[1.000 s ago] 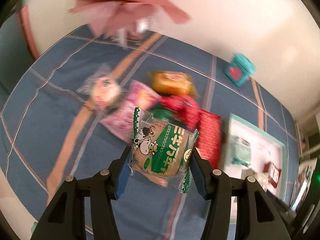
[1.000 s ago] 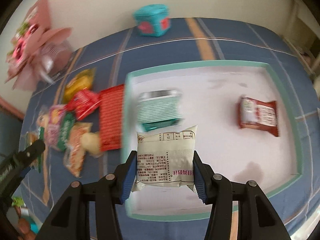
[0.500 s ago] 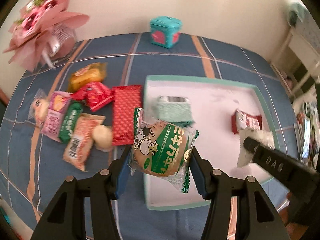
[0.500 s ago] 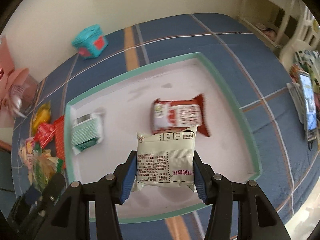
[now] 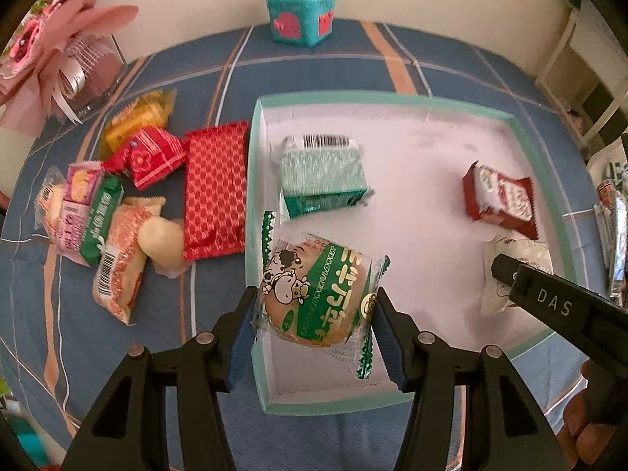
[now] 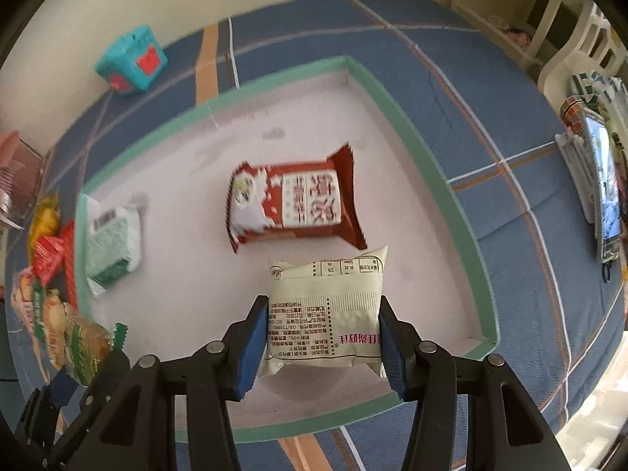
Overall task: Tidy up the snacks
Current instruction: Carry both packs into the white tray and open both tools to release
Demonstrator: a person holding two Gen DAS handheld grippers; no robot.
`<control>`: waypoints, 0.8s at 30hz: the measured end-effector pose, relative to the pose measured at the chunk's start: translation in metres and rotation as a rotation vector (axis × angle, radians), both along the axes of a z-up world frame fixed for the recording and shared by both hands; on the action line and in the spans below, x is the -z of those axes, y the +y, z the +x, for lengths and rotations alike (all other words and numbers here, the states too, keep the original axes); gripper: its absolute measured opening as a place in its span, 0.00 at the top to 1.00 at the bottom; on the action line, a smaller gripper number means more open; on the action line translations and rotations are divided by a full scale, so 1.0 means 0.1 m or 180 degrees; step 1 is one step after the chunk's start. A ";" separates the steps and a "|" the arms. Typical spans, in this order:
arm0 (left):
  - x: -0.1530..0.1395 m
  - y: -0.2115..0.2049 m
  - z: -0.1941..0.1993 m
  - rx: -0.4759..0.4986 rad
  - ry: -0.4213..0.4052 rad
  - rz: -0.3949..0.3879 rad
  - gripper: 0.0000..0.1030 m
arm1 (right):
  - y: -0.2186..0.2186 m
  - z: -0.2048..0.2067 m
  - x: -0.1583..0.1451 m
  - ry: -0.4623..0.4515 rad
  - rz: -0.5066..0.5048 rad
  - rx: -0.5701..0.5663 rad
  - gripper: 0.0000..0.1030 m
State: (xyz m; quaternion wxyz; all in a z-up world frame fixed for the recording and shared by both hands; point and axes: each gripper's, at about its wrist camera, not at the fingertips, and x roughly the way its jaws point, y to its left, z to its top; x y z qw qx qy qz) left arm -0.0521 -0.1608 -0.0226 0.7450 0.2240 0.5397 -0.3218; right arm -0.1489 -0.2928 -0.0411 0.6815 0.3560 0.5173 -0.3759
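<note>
My left gripper (image 5: 314, 310) is shut on a clear packet with a round cake and a green cow label (image 5: 318, 290), held over the near left corner of the teal-rimmed white tray (image 5: 251, 180). My right gripper (image 6: 322, 333) is shut on a cream snack packet (image 6: 325, 310), held low over the tray's near right part (image 6: 428, 157). In the tray lie a green packet (image 5: 322, 172) and a red-brown packet (image 6: 294, 204). The right gripper's finger with its cream packet (image 5: 514, 271) shows in the left wrist view.
Several loose snacks lie on the blue striped cloth left of the tray, among them a red flat packet (image 5: 216, 192) and a yellow one (image 5: 137, 117). A teal box (image 5: 300, 13) stands at the back. Pink flowers (image 5: 51, 47) stand far left. Magazines (image 6: 596, 180) lie at the right.
Both grippers have moved on over the tray with their packets. The right one has gone toward the tray's right side, close by the red-brown packet. Both stay shut.
</note>
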 end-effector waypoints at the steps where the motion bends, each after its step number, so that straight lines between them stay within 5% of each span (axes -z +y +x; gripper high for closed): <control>1: 0.03 -0.01 0.01 -0.0003 0.0018 0.0029 0.44 | 0.00 0.02 0.03 0.0017 0.0017 -0.0005 0.47; 13: 0.20 -0.13 -0.12 0.0149 0.0056 0.0218 0.41 | 0.02 0.05 0.10 0.0098 0.0012 -0.0029 0.44; 24: -0.01 -0.17 -0.11 0.0223 -0.0070 0.0034 0.31 | 0.01 0.06 -0.02 0.0101 -0.0085 -0.0015 0.31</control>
